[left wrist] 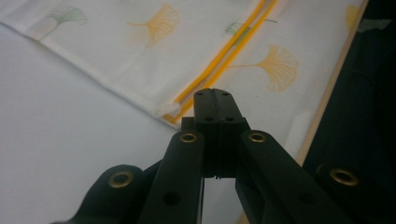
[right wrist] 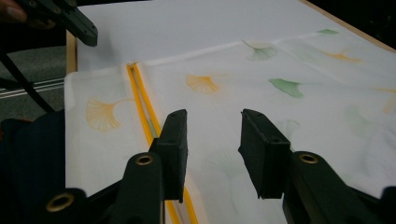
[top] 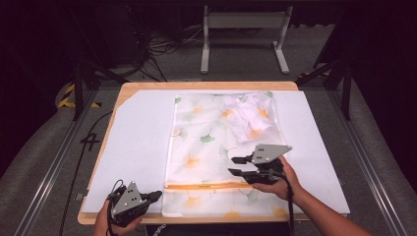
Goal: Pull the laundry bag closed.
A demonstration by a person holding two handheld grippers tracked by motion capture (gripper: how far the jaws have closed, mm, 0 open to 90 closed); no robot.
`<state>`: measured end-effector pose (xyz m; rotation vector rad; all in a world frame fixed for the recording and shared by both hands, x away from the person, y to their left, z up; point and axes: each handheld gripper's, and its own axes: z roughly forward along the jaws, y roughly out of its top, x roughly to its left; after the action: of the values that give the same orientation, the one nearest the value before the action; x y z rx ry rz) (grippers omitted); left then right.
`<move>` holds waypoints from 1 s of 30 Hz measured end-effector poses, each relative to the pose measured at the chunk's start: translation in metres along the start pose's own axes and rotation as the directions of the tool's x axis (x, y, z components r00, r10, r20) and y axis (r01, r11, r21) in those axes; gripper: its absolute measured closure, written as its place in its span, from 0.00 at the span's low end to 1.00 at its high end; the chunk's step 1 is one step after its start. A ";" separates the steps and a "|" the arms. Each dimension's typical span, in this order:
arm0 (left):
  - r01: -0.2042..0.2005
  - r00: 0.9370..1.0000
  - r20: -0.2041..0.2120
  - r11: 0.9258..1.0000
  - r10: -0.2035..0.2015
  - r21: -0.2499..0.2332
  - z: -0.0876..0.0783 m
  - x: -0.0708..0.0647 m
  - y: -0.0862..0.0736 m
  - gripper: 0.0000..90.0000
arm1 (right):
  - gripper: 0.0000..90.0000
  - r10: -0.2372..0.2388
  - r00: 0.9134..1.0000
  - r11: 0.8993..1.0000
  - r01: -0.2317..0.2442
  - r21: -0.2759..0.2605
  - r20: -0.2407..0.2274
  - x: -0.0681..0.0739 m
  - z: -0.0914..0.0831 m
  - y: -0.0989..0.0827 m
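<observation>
At the near left corner of the tabletop (top: 114, 105), left claw (top: 156, 195) held in a hand (top: 110, 223), jaws pressed together with nothing between them, tips pointing right toward the near left corner of the fabric bag (top: 206, 152) and stopping just short of it. Seen in the left gripper view, same claw (left wrist: 214, 95) shut tight, its tip just beside the end of the yellow zipper (left wrist: 224, 56) and the small white tab there, over the white sheet (left wrist: 56, 121) that covers the board. Across the middle, a white zippered bag printed with orange and green ginkgo leaves, lying flat on the white sheet, long side running near to far, yellow zipper (top: 209, 185) crossing it left to right close to the near edge. Toward the far right corner of the bag, a crumpled bundle of the same printed cloth (top: 252, 118) resting on top. Right of centre, right claw (top: 235, 165) held in a hand (top: 278, 184), pointing left above the bag just beyond the zipper, jaws apart, nothing gripped. In the right gripper view, that claw (right wrist: 212, 140) parted over bare printed fabric (right wrist: 299, 88), zipper (right wrist: 142, 105) running just beside one jaw, and the other claw (right wrist: 77, 23) far off at the corner.
</observation>
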<state>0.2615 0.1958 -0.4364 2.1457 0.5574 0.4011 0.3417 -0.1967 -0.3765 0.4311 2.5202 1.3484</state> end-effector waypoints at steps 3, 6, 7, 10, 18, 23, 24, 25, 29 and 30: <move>-0.013 1.000 0.016 1.000 0.013 0.020 0.005 -0.005 0.001 1.00 | 0.70 -0.020 0.998 1.000 0.020 0.010 -0.057 0.007 0.025 0.014; -0.023 0.999 0.028 0.999 0.022 0.038 0.010 -0.007 0.000 1.00 | 0.70 -0.036 0.996 0.999 0.038 0.022 -0.086 0.011 0.040 0.023; -0.025 0.999 0.036 0.998 0.023 0.051 0.014 -0.008 0.000 1.00 | 0.70 -0.036 0.992 0.999 0.039 0.022 -0.124 0.015 0.058 0.032; -0.029 0.999 0.043 0.998 0.027 0.055 0.016 -0.008 0.000 1.00 | 0.69 -0.046 0.989 0.998 0.050 0.026 -0.139 0.019 0.069 0.038; -0.033 0.999 0.043 0.997 0.030 0.076 0.021 -0.005 -0.002 1.00 | 0.68 -0.063 0.974 0.995 0.079 0.068 -0.216 0.035 0.123 0.062; -0.046 0.998 0.037 0.995 0.043 0.091 0.025 -0.004 -0.001 1.00 | 0.67 -0.047 0.970 0.990 0.076 0.115 -0.239 0.043 0.156 0.068; -0.047 0.998 0.037 0.994 0.043 0.103 0.026 -0.004 -0.001 1.00 | 0.67 -0.037 0.969 0.991 0.067 0.117 -0.244 0.044 0.161 0.069; -0.048 0.998 0.040 0.993 0.044 0.112 0.027 -0.003 -0.002 1.00 | 0.67 -0.039 0.970 0.989 0.072 0.129 -0.239 0.046 0.167 0.070; -0.055 0.998 0.043 0.990 0.050 0.127 0.030 -0.003 -0.004 1.00 | 0.68 -0.036 0.969 0.987 0.072 0.140 -0.245 0.049 0.179 0.072; -0.059 0.998 0.042 0.990 0.054 0.129 0.030 -0.004 -0.004 1.00 | 0.68 -0.039 0.968 0.986 0.077 0.145 -0.250 0.050 0.181 0.073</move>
<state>0.2714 0.1762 -0.4570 2.2933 0.5146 0.3624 0.3700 -0.0011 -0.4173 0.2268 2.8277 1.2598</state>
